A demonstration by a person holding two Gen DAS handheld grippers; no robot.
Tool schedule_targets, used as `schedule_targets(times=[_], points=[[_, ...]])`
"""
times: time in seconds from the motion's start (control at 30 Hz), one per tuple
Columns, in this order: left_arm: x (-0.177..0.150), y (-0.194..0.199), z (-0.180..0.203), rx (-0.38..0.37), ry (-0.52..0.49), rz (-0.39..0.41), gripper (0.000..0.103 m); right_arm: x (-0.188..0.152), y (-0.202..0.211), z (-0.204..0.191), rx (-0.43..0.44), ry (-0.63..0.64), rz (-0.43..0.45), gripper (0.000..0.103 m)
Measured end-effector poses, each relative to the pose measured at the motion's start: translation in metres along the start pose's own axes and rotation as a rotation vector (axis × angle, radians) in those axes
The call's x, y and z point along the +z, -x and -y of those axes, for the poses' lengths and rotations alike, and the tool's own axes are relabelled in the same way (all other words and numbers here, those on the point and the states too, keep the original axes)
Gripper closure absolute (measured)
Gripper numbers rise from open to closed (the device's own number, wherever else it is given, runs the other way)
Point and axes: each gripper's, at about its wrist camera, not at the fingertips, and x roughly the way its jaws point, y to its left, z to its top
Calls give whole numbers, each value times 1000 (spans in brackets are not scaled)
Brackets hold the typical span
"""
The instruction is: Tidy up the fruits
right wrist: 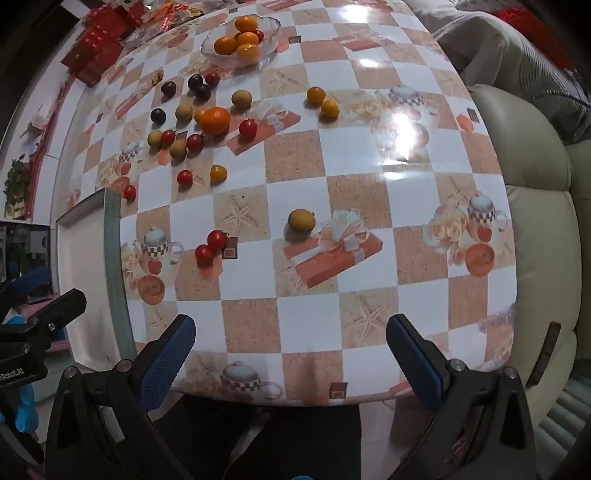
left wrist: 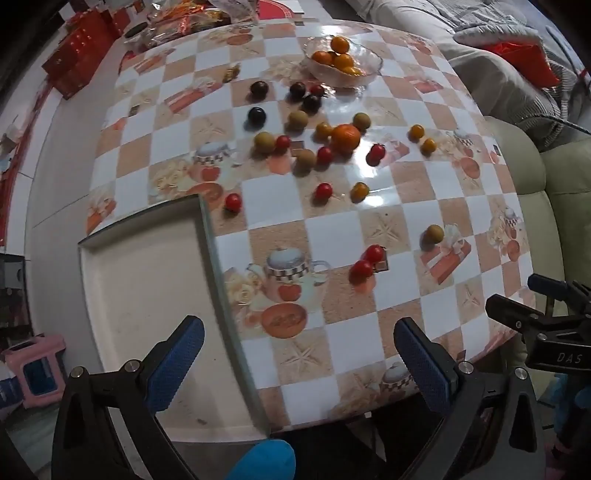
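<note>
Small fruits lie scattered over the chequered table [left wrist: 354, 229]: red cherry tomatoes [left wrist: 365, 264], dark ones [left wrist: 256, 116], tan longans [left wrist: 433, 233], yellow kumquats [left wrist: 417, 132] and one large orange [left wrist: 345, 137]. A glass bowl [left wrist: 365, 79] at the far side holds several oranges. My left gripper [left wrist: 297, 365] hangs open above the near table edge, nothing between its blue pads. My right gripper [right wrist: 291, 363] is open too, over the near edge, well short of the closest longan [right wrist: 301, 220] and a pair of red tomatoes [right wrist: 211, 245]. The glass bowl [right wrist: 271, 27] sits far at the top.
A white tray [left wrist: 147, 295] with a glass-green rim lies at the near left corner, seen also as the tray [right wrist: 112, 258]. Red boxes [left wrist: 79, 59] and packets crowd the far left. A pale sofa [right wrist: 535, 206] borders the table's right side.
</note>
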Motion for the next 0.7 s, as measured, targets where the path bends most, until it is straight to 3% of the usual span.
schedule_targets(times=[0.23, 0.6, 0.7], points=[[6, 13, -3, -8, -5, 38, 0, 2, 7, -2, 16, -9, 24, 0], [10, 13, 0, -84, -1, 23, 0, 3, 9, -4, 20, -7, 15, 0], [10, 13, 5, -68, -27, 21, 0, 2, 10, -3, 16, -10, 18, 0]])
